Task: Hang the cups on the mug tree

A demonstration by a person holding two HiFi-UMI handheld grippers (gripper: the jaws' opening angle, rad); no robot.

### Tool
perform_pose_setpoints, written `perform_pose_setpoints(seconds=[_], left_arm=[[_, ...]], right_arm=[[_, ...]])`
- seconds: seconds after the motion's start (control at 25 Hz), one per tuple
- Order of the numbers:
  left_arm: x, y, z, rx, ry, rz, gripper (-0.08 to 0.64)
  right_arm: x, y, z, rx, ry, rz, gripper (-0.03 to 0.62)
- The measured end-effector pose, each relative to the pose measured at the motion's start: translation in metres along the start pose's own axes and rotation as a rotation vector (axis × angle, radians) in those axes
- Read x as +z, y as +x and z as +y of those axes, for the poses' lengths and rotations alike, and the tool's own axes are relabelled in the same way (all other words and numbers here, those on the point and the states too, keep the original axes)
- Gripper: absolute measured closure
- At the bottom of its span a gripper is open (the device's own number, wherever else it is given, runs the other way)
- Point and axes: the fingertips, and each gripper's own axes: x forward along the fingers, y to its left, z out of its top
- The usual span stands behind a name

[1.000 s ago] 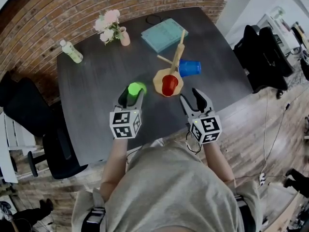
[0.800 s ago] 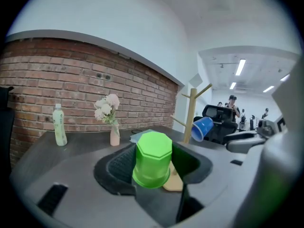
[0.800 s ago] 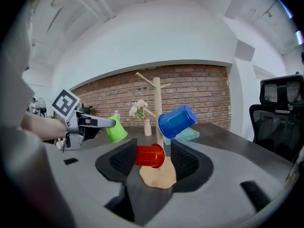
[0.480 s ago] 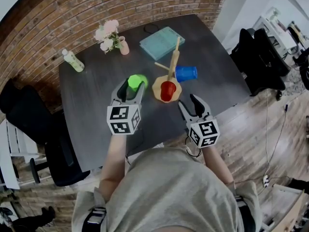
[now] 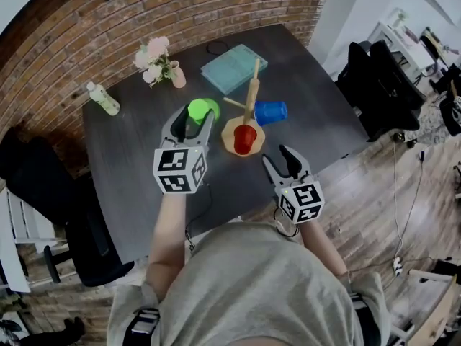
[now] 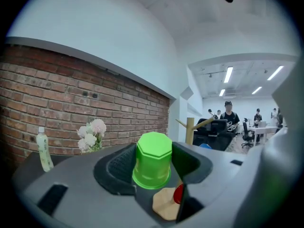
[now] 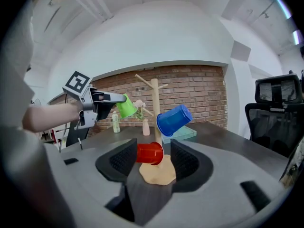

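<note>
**A:** Which step is this?

**B:** The last cup, I'd say. The left gripper (image 5: 193, 121) is clamped on the green cup (image 6: 153, 158), held in the air left of the mug tree (image 5: 252, 92). The blue cup (image 5: 270, 112) and red cup (image 5: 244, 140) already hang on its pegs.

**A:** And next?

**B:** Tilt the green cup onto a free upper peg. The right gripper (image 5: 279, 161) sits near the tree's base, jaws apart, empty.

**A:** Any contents?

**B:** Only pink flowers in the vase (image 5: 176, 78) behind the tree.
</note>
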Motion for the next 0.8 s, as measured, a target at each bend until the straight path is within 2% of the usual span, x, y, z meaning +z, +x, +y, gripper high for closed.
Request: perform_pose_setpoints(seconds=[0.36,0.8], left_arm=[[0.013,0.015,-0.015,-0.054,0.000,-0.029,0.333],[0.010,0.033,-0.032,-0.118,-0.006,-0.018,0.333]], right_arm=[[0.002,-0.008,-0.006,-0.032,0.006,-0.005,0.374],[-0.001,-0.014,-0.015,-0.070,0.019,-0.001,0.374]])
